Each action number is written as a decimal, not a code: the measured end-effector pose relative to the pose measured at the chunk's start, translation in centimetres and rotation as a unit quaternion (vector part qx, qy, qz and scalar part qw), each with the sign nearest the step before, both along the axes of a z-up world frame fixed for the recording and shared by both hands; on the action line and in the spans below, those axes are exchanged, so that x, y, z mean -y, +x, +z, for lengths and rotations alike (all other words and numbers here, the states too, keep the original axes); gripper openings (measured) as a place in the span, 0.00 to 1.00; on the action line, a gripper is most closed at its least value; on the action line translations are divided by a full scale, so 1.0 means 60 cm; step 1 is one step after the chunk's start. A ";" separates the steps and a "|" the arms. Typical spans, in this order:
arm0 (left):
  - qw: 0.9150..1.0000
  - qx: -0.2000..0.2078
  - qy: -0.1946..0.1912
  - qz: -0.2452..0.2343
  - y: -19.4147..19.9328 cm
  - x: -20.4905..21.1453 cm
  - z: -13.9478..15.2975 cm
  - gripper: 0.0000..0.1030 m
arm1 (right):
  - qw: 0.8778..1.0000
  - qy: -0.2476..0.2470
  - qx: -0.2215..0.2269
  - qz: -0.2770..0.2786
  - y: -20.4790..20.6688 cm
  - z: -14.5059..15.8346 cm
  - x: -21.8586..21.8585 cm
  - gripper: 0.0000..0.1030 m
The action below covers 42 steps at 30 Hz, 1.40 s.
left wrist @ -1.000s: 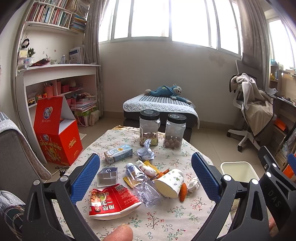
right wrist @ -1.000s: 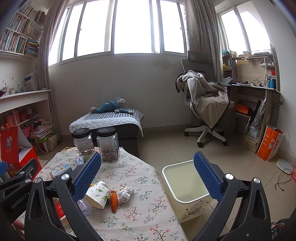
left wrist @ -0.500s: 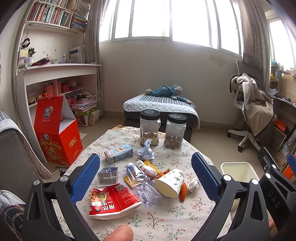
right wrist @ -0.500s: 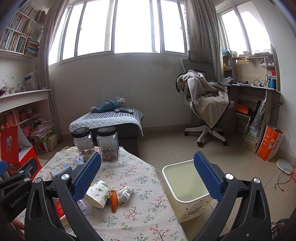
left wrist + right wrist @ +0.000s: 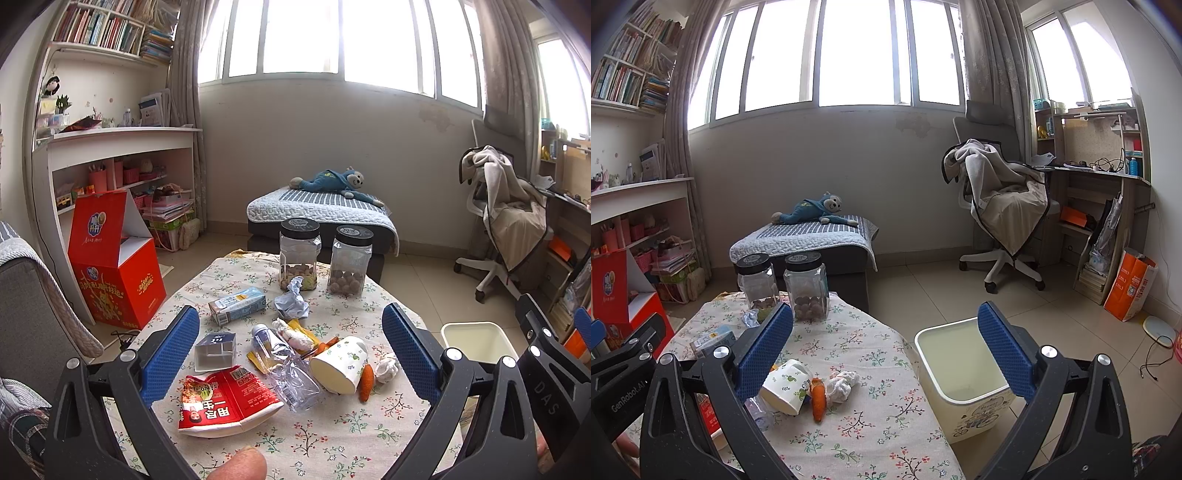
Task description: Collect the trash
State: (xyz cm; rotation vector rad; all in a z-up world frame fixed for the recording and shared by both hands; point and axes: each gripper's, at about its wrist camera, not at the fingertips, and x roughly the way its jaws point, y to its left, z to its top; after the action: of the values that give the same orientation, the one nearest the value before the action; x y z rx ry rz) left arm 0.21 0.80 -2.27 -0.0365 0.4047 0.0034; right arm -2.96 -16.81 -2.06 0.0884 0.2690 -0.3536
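Observation:
Trash lies on the floral tablecloth (image 5: 343,432): a red snack packet (image 5: 225,406), a tipped paper cup (image 5: 338,363), a carrot piece (image 5: 365,376), a white crumpled tissue (image 5: 386,367), a crushed clear bottle (image 5: 284,365), a small grey carton (image 5: 216,349), a milk carton (image 5: 238,304) and blue crumpled paper (image 5: 293,302). The cream bin (image 5: 960,373) stands on the floor right of the table. My left gripper (image 5: 291,354) is open and empty above the pile. My right gripper (image 5: 884,347) is open and empty, over the table's right edge.
Two black-lidded jars (image 5: 299,254) (image 5: 351,260) stand at the table's far side. A red box (image 5: 114,269) and shelves are to the left. A bed with a blue plush (image 5: 332,181) is behind. An office chair (image 5: 1001,206) and desk stand to the right.

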 end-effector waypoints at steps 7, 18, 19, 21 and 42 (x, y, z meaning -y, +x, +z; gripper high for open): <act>0.999 -0.044 -0.018 0.010 0.021 -0.024 -0.017 0.93 | 0.999 0.025 -0.034 0.005 0.015 -0.014 0.006 0.93; 0.948 -0.303 -0.087 0.034 0.195 -0.183 -0.114 0.93 | 0.949 0.109 -0.274 0.115 0.180 -0.048 -0.001 0.93; 0.937 -0.333 -0.094 0.042 0.206 -0.198 -0.137 0.93 | 0.944 0.110 -0.288 0.118 0.193 -0.051 0.004 0.93; 0.916 -0.379 -0.118 0.056 0.219 -0.225 -0.185 0.93 | 0.935 0.112 -0.315 0.120 0.218 -0.066 0.009 0.93; 0.857 -0.446 -0.253 -0.058 0.227 -0.226 -0.295 0.40 | 0.886 0.174 -0.397 0.163 0.288 -0.176 0.013 0.93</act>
State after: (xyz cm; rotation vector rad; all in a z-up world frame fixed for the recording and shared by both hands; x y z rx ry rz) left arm 13.80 14.38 -19.98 -0.5500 1.3365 -0.2140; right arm 14.35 -17.60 -12.60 0.2488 1.1519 0.0203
